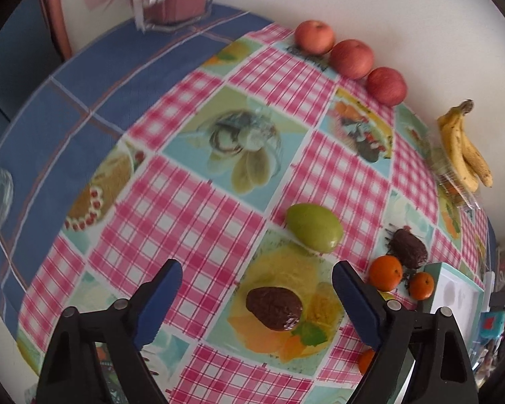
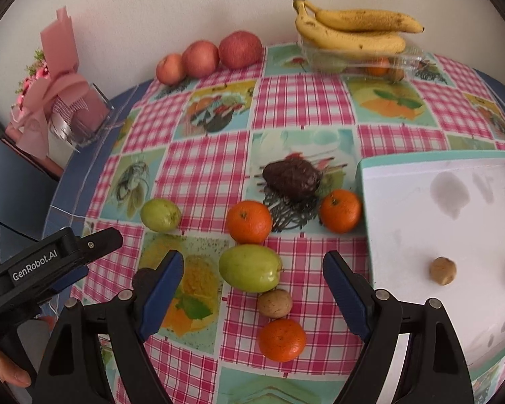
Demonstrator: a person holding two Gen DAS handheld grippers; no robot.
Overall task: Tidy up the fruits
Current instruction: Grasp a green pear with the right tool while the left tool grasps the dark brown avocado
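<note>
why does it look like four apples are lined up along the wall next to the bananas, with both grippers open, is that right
Not quite: there are three apples, not four. The right wrist view shows them in a row against the wall, left of the bananas; the left wrist view agrees. The rest holds: the left gripper and right gripper are both open.

I see a tabletop under a pink-checked cloth with dessert prints. Three apples line its far edge at upper centre of the right view, and a clear box carrying bananas sits upper right. Oranges, green fruits, dark avocados and a walnut lie mid-frame. A white tray rests at right.
</note>
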